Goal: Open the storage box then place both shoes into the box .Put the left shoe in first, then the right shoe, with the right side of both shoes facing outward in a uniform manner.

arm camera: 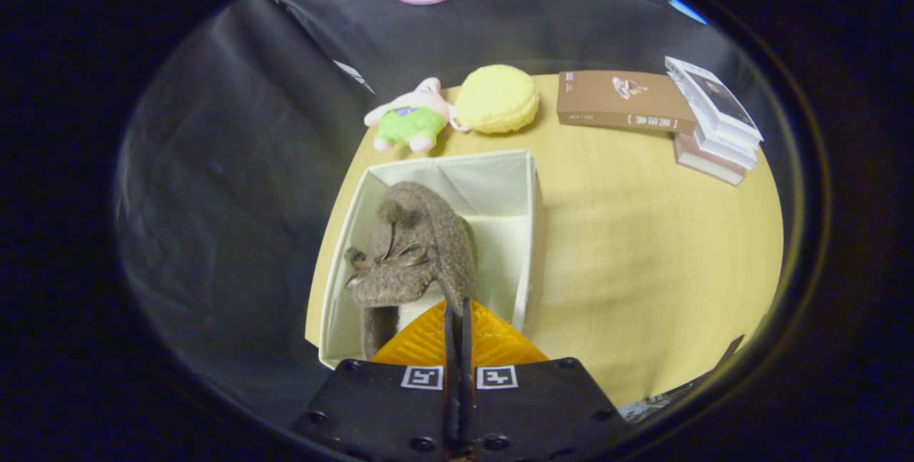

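Gripper view: jaws clenched on shoe (414,251) heel edge, shoe hanging over open box (532,233).

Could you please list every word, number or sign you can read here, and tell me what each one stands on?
Brown book: print on the cover and spine, too blurred to read.
Stack of white books: cover print too small to read.
Gripper, shut on the grey shoe in the storage box: two square coded markers, patterns only, no words.
Shoe and box: no text.
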Motion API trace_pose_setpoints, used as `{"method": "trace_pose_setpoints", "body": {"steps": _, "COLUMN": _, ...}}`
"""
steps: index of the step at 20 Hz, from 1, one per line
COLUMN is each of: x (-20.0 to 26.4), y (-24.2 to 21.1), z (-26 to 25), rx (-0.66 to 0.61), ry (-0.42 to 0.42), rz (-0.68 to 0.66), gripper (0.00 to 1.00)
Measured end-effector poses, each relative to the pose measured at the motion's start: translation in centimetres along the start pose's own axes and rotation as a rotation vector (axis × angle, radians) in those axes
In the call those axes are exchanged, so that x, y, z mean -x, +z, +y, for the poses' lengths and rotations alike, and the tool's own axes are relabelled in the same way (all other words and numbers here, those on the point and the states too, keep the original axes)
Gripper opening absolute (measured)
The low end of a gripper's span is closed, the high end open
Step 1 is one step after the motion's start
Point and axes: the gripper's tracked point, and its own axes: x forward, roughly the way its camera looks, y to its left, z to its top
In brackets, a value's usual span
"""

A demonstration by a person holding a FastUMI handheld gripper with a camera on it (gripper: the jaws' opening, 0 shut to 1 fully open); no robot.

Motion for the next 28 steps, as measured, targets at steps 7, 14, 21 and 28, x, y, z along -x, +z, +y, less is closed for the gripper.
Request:
{"method": "trace_pose_setpoints", "body": {"steps": 7, "x": -0.8, "y": -1.1, "z": -0.2, "rx": -0.045, "ry": 0.016, "rz": 0.001, "gripper": 0.23}}
{"method": "trace_pose_setpoints", "body": {"steps": 14, "x": 4.7, "y": -0.3, "z": -1.0, "rx": 0.069, "ry": 0.088, "rz": -0.146, "gripper": 1.00}}
{"method": "trace_pose_setpoints", "body": {"steps": 21, "x": 9.6, "y": 3.7, "z": -7.9, "rx": 0.141, "ry": 0.066, "rz": -0.449, "gripper": 1.00}}
{"method": "trace_pose_setpoints", "body": {"steps": 28, "x": 14.1, "y": 7.0, "z": -14.2, "rx": 0.334, "ry": -0.116, "rz": -0.901, "gripper": 1.00}}
